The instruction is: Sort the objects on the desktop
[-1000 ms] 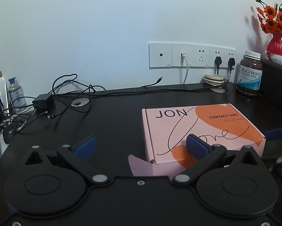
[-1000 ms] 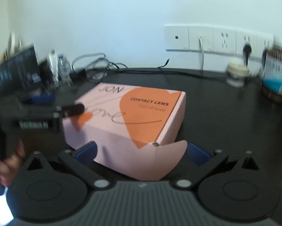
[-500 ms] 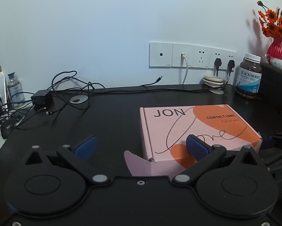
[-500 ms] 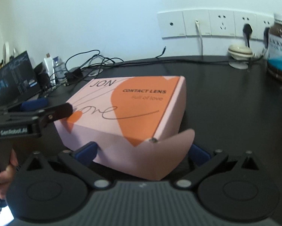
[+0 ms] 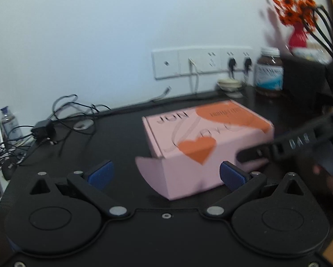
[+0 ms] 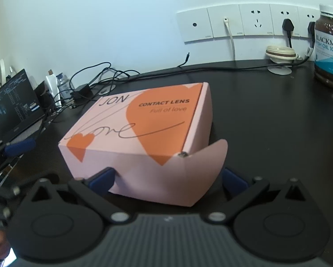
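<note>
Both tongs are spread. The right tongs [image 6: 167,181] now straddle the near front of the box [image 6: 144,129], closer than half a second ago; the left tongs [image 5: 165,174] have swung toward its flap corner. The box rests closed on the worktop [image 6: 266,115], so a two-sided grab looks likely.

You face a plain white painted wall [image 6: 99,22] lit evenly and softly, with no hard shadows on it. Low on that wall runs a row of white plastic socket plates [image 6: 244,23], two of them holding black plugs. Below it stretches the matte black worktop [image 6: 266,115], its back edge meeting the wall. At your far left a dark laptop screen [image 6: 10,106] stands lit on the worktop. At your far right, a red vase of orange flowers [image 5: 297,22] sits raised on a dark block.
</note>
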{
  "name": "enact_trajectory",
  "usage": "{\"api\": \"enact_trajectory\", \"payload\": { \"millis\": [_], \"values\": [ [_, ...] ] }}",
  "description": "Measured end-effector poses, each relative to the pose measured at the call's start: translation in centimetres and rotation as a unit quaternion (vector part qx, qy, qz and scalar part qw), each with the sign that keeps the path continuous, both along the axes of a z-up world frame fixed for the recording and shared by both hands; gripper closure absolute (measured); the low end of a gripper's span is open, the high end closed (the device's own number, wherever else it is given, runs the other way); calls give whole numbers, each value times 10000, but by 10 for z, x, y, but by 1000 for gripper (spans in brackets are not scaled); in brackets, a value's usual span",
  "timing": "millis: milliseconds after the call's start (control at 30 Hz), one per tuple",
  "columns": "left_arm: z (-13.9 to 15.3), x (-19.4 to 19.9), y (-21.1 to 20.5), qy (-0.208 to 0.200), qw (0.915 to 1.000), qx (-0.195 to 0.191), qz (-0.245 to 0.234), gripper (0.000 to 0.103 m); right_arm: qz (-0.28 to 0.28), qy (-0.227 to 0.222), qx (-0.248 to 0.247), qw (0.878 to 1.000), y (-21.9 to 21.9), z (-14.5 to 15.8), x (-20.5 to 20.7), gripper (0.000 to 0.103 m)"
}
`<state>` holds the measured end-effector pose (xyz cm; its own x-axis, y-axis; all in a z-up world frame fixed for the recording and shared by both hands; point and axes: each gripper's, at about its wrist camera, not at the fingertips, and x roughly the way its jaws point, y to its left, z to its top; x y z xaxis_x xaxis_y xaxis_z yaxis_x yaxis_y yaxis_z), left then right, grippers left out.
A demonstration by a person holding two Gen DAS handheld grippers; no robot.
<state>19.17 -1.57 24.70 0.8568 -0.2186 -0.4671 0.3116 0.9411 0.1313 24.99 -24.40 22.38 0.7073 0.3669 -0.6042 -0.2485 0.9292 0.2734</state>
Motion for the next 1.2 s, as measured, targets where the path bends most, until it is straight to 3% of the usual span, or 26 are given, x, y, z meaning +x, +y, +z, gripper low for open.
{"api": "enact_trajectory", "payload": {
  "millis": [133, 367, 867, 1067, 1200],
  "values": [
    [-3, 10, -8, -113, 9988, 347, 338, 0, 24, -9, -35, 10000, 2, 0, 1, 1],
    [-3, 44, -8, 191, 9989, 13, 429, 0, -119, -15, -20, 9999, -1, -1, 5, 1],
    [-11, 67, -14, 360, 9981, -91, 495, 0, -506, -57, 131, 9986, -19, -3, 19, 1],
    [-10, 74, -14, 408, 9974, -417, 429, 0, -791, -66, 295, 9964, -30, -4, 20, 1],
    [-13, 81, -16, 607, 9953, -721, 206, 0, -687, -94, 218, 9974, -28, -3, 23, 1]
  ]
}}
